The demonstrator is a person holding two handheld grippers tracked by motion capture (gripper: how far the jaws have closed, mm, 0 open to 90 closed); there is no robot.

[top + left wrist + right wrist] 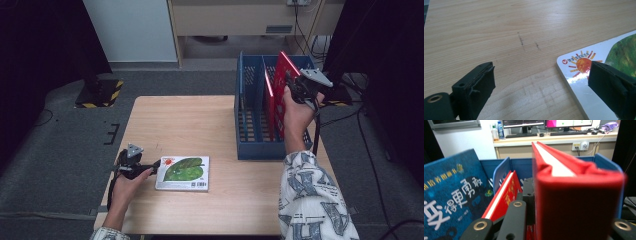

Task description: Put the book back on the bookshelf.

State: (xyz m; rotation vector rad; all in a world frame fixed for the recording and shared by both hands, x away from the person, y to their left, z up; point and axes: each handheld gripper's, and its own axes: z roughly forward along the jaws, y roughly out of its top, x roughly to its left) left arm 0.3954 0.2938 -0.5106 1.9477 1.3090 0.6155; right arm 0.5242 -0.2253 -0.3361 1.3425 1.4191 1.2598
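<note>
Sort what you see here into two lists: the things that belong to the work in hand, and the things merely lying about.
Belonging to the work:
- red book, clamped in the right gripper
- blue rack, with a second red book and a blue book
- leaf-cover book flat on the table, by the open left gripper

Lying about:
- monitors
- bottle

A pale wooden table (pixel 200 125), faint pencil marks (pixel 521 40) on its top, stands on grey carpet (pixel 60 125). A yellow-and-black striped base (pixel 102 93) sits upper left in the high view, with a white panel (pixel 132 30) behind it and cables (pixel 372 150) at right. In the right gripper view, a blue book (pixel 451 190) with Chinese characters leans at left; bottles (pixel 500 130), a keyboard (pixel 566 133) and monitors (pixel 544 123) line a desk (pixel 549 138) along the top.
</note>
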